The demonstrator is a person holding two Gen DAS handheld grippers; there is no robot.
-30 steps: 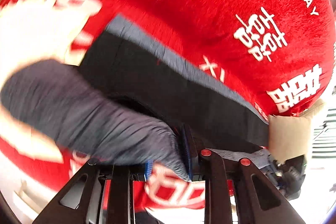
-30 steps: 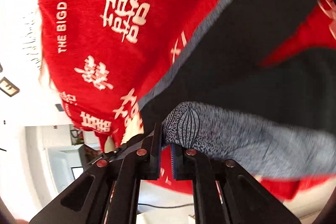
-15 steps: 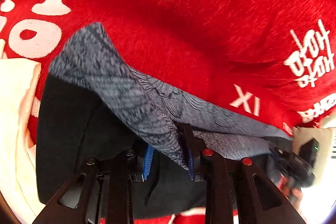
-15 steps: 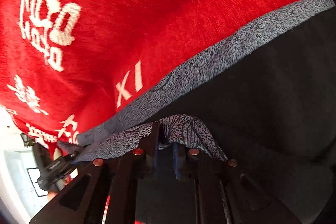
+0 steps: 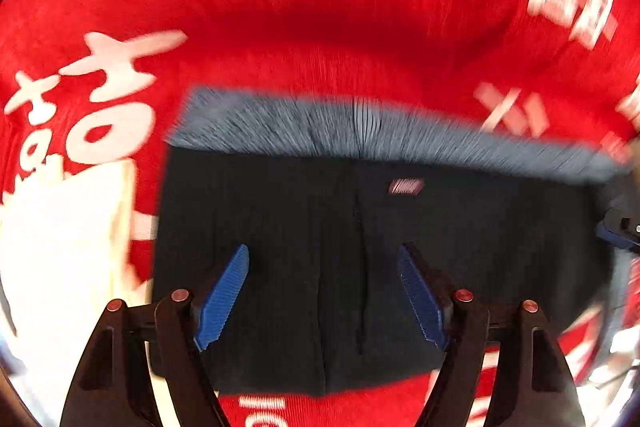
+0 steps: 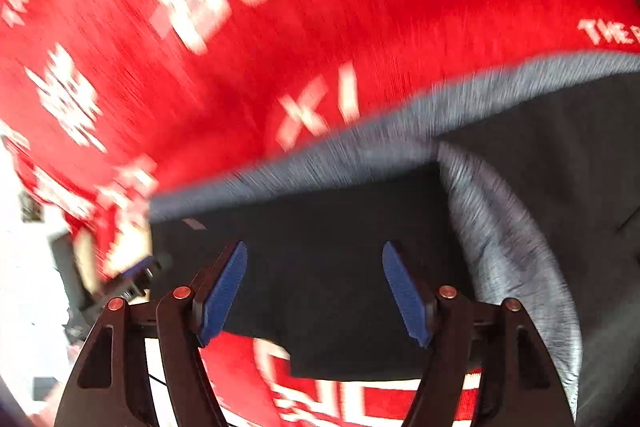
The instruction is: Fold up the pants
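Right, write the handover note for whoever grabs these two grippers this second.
Left gripper: jaws wide open, holding nothing, above the black pants.
Right gripper: jaws wide open, also holding nothing, over the same garment.
The pants lie on the red blanket with white lettering; the grey waistband runs along the far edge. In the right wrist view a grey band curls up to the right of the jaws. A cream cloth sits beside the pants on the left.
Done: one fold appears laid down and both grips released.
Left: probably flatten that curled band, then fold again.
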